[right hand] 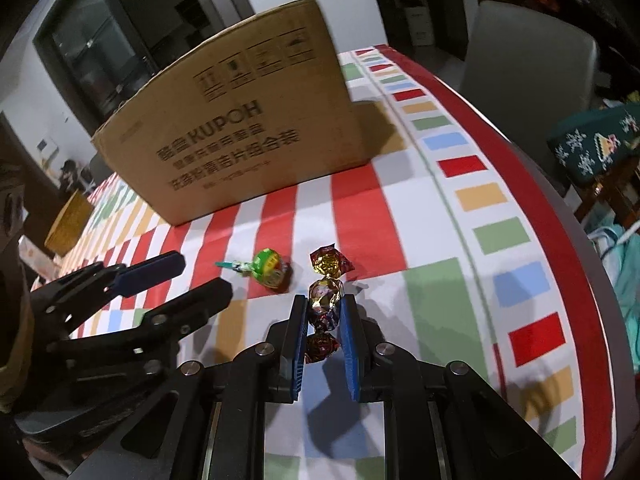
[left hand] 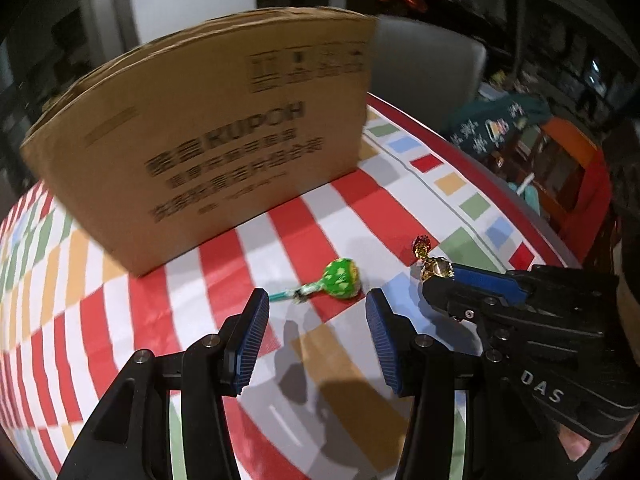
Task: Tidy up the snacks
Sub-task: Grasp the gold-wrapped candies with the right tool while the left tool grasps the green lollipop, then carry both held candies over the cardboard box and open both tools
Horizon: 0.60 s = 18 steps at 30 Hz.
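Observation:
A green lollipop (left hand: pixel 340 280) lies on the striped tablecloth, just beyond my open, empty left gripper (left hand: pixel 316 302); it also shows in the right wrist view (right hand: pixel 270 266). My right gripper (right hand: pixel 324 306) is shut on a gold and red foil-wrapped candy (right hand: pixel 325 294), held just above the cloth. In the left wrist view the right gripper (left hand: pixel 438 280) shows at the right with the candy (left hand: pixel 436 266) at its tips. The left gripper (right hand: pixel 202 276) shows at the left in the right wrist view. A brown cardboard box (left hand: pixel 224 140) stands behind the lollipop, also in the right wrist view (right hand: pixel 240 128).
The table's red rim (right hand: pixel 552 200) curves down the right side. A grey chair (right hand: pixel 528 68) stands beyond it. A small yellow box (right hand: pixel 68 222) lies at the far left. A green patterned bag (left hand: pixel 496 124) sits off the table at the right.

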### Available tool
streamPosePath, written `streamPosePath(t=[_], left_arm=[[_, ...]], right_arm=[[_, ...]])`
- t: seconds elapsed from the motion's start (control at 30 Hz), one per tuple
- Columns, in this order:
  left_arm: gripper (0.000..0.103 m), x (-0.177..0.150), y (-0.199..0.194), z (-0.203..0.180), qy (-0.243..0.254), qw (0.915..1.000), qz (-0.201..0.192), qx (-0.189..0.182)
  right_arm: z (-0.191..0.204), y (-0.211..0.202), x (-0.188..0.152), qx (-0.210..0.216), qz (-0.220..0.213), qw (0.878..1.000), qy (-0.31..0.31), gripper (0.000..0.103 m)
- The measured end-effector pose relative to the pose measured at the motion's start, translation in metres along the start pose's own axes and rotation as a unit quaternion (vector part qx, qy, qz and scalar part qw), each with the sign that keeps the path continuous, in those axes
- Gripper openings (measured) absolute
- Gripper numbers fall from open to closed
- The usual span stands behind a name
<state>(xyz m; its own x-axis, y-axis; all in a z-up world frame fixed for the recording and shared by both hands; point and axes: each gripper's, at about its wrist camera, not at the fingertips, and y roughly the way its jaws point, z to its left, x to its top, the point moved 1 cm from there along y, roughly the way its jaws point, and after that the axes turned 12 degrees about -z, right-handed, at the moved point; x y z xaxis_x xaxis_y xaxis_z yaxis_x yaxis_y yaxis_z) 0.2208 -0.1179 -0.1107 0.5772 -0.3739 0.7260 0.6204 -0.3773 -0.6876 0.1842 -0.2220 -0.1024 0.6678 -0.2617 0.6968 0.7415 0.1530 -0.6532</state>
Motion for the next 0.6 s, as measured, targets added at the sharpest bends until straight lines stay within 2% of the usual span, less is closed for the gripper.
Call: streamPosePath(t=[0.17, 0.4, 0.6], left_arm=[[0.05, 0.006, 0.019, -0.011, 0.042, 0.9991, 0.011, -0.005], [0.049, 0.007, 0.039, -0.018, 0.056, 0.9981, 0.025, -0.01], [0.035, 0.004, 0.047, -0.02, 0.052, 0.998, 0.033, -0.016]], right_arm=[[-0.01, -0.001, -0.001, -0.002, -0.002, 1.0, 0.012, 0.018], [-0.018, 0.001, 0.001, -0.005, -0.005, 1.0, 0.021, 0.018], [-0.02, 0.003, 0.0, 0.0, -0.002, 1.0, 0.026, 0.018]])
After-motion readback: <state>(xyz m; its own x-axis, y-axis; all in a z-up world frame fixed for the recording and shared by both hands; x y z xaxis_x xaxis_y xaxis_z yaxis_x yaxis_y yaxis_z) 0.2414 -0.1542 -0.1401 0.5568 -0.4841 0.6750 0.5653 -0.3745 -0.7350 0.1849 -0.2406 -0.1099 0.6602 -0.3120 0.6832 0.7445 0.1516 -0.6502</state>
